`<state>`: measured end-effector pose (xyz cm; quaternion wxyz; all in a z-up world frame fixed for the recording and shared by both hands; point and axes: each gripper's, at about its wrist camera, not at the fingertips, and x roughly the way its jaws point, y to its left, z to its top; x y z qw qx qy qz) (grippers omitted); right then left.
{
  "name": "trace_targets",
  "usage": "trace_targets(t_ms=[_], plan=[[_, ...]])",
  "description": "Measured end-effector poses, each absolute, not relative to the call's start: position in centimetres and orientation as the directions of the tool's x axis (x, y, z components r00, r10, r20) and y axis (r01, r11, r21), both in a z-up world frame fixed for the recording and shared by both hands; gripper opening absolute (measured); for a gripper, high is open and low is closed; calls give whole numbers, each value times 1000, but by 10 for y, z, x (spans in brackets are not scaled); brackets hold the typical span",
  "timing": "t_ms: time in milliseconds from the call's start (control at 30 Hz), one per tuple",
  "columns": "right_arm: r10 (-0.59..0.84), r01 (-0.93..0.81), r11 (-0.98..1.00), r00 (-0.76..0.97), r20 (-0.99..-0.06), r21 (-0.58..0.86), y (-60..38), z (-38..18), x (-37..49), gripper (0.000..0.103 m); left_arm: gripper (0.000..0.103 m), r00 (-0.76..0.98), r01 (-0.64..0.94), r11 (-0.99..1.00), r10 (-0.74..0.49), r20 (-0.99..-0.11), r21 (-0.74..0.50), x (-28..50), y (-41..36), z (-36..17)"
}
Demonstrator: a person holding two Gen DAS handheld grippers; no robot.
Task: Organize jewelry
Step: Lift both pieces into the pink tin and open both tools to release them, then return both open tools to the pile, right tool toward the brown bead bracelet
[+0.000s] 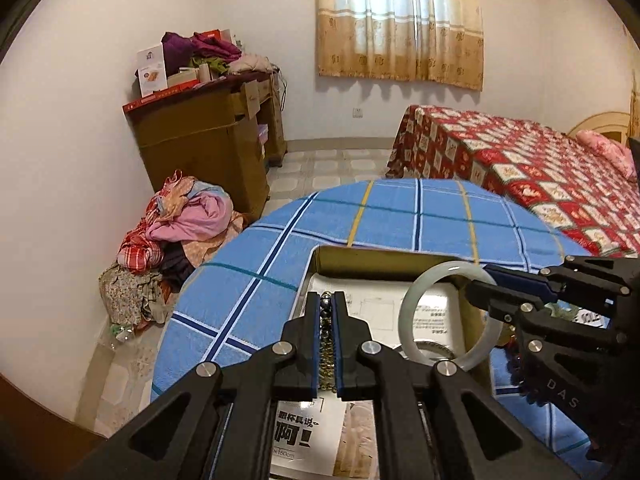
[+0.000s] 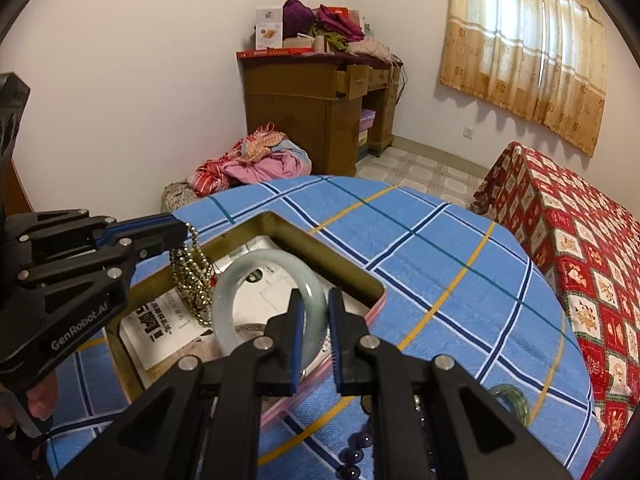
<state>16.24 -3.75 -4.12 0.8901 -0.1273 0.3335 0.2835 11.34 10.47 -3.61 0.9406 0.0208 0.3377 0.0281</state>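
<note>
Holding both pieces above the open box (image 2: pixel 340 258) on the surface, I risk a knock — my left gripper (image 1: pixel 329 304) pinches the bead necklace (image 2: pixel 192 280), my right gripper (image 2: pixel 316 312) clamps the jade bangle (image 2: pixel 240 276), and the dangling chain could snag it.

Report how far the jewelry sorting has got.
Done: nothing clearly; a pale ring in the open box may be jewelry. In hand: left gripper shut on a gold bead chain, right gripper shut on a pale jade bangle, both over the box. Left: a green bangle and purple beads on the tablecloth.
</note>
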Motion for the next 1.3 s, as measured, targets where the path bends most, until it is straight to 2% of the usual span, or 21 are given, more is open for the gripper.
trace_targets(t_ms=[267, 500, 567, 633, 667, 733, 800, 833, 900, 1300], plan=[[394, -584, 811, 603, -694, -47, -32, -58, 171, 14, 4, 729, -47, 996, 90, -678, 82, 125, 109, -57], [378, -585, 809, 598, -707, -63, -26, -68, 173, 15, 5, 722, -64, 989, 137, -678, 132, 125, 111, -63], [385, -583, 811, 593, -707, -48, -26, -68, 173, 17, 5, 721, -60, 988, 140, -678, 140, 125, 109, -63], [400, -587, 809, 590, -702, -32, -26, -67, 172, 26, 6, 717, -62, 987, 148, -681, 148, 124, 108, -62], [402, -586, 809, 595, -696, -34, -26, -66, 170, 28, 8, 717, -65, 986, 151, -680, 151, 123, 107, -61], [402, -582, 812, 604, -688, -36, -29, -64, 168, 36, 22, 720, -71, 985, 158, -676, 155, 121, 106, -60], [408, -577, 816, 608, -681, -26, -32, -62, 166, 40, 69, 728, -88, 983, 175, -663, 162, 117, 105, -57], [406, -571, 820, 612, -679, -25, -34, -61, 165, 44, 76, 743, -104, 980, 191, -642, 172, 113, 103, -55], [408, -562, 827, 619, -671, -16, -39, -59, 163, 47, 77, 754, -104, 979, 192, -628, 175, 109, 102, -53], [344, -437, 899, 665, -663, 28, -120, -52, 141, 50, 77, 747, -140, 978, 208, -632, 155, 96, 73, -50]])
